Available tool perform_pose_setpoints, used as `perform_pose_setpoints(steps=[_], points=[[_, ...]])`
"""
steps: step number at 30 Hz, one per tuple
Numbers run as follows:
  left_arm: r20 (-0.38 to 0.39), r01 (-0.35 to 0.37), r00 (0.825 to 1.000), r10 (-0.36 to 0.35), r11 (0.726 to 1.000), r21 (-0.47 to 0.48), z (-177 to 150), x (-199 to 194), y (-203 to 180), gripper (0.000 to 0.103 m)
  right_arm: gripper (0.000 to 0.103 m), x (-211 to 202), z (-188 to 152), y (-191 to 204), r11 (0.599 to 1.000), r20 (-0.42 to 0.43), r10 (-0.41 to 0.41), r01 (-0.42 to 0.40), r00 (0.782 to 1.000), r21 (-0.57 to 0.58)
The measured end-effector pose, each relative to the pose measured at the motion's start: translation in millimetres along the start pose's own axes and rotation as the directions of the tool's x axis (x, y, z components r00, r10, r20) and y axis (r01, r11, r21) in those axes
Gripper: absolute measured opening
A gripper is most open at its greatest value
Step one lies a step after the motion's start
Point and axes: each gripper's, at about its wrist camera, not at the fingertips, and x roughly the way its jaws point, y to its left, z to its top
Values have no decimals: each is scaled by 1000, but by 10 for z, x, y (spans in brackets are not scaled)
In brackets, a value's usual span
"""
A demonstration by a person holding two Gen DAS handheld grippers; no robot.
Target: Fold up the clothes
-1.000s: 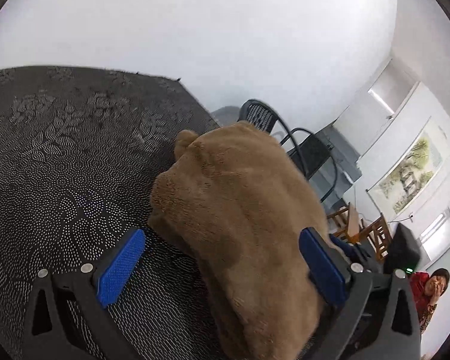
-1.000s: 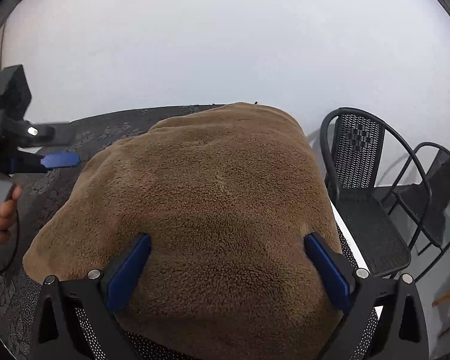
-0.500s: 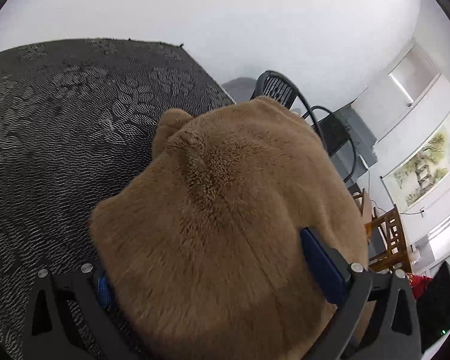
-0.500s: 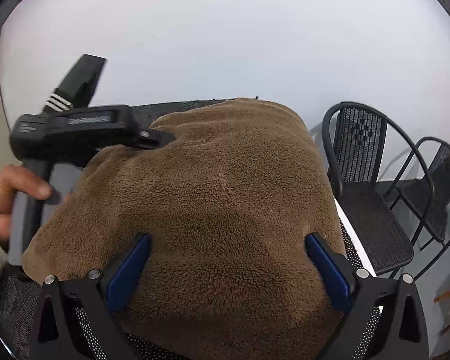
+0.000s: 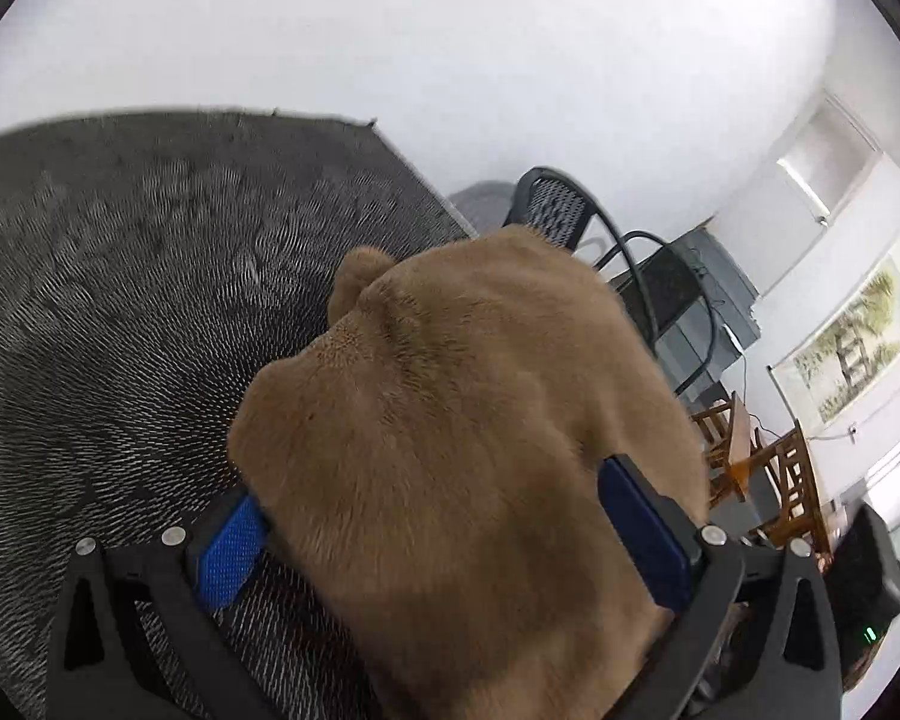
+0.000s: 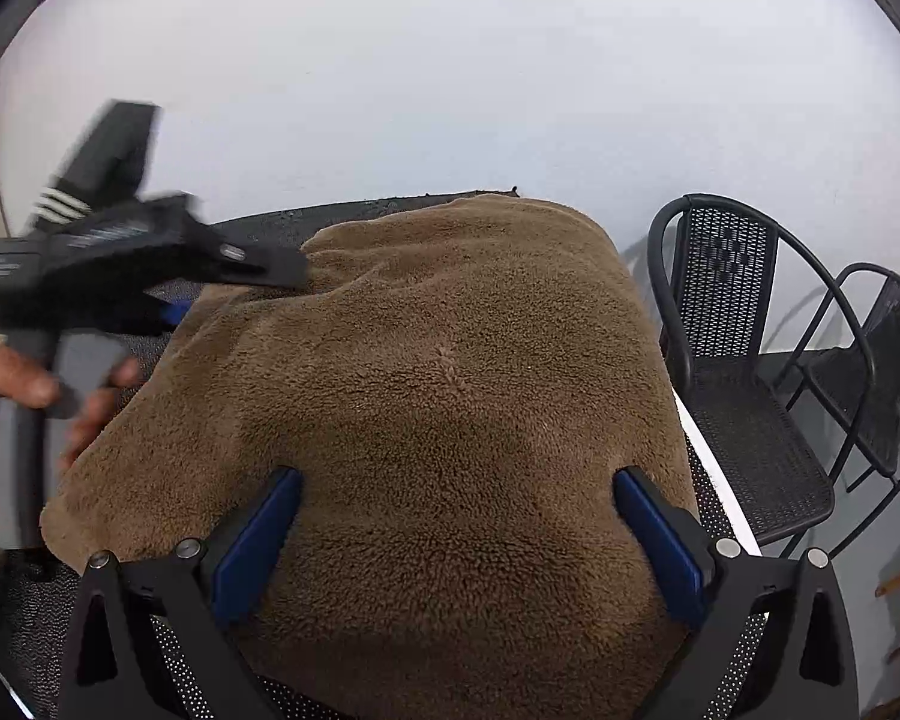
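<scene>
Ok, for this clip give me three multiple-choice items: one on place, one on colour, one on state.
1. The brown fleece garment lies on:
A a patterned dark table cover
B a chair
C the floor

2. The pads of the right tool are:
A red
B blue
C green

3. The right tool's jaws are:
A spread wide
B shut on fleece
C out of view

Answers: 1 A, cover shows around the fleece; 2 B, blue strips line both fingers; 3 A, fleece spans a wide gap.
</scene>
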Motion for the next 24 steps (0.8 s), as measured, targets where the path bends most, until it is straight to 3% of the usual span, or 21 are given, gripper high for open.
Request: perform_pose_setpoints(steps=[4, 10, 24], points=[[10, 0, 1000, 0, 1000, 26, -5, -259, -118, 103, 103, 9, 3, -6, 1000, 1, -1, 1, 1000, -1], [50, 56, 997, -60, 995, 82, 20, -482, -324, 103, 103, 23, 11, -17, 1000, 3, 3, -3, 1000, 1], [135, -75, 989, 54, 985, 154, -38, -706, -557, 103, 103, 38, 0, -78, 999, 7, 28, -28, 1000, 24]])
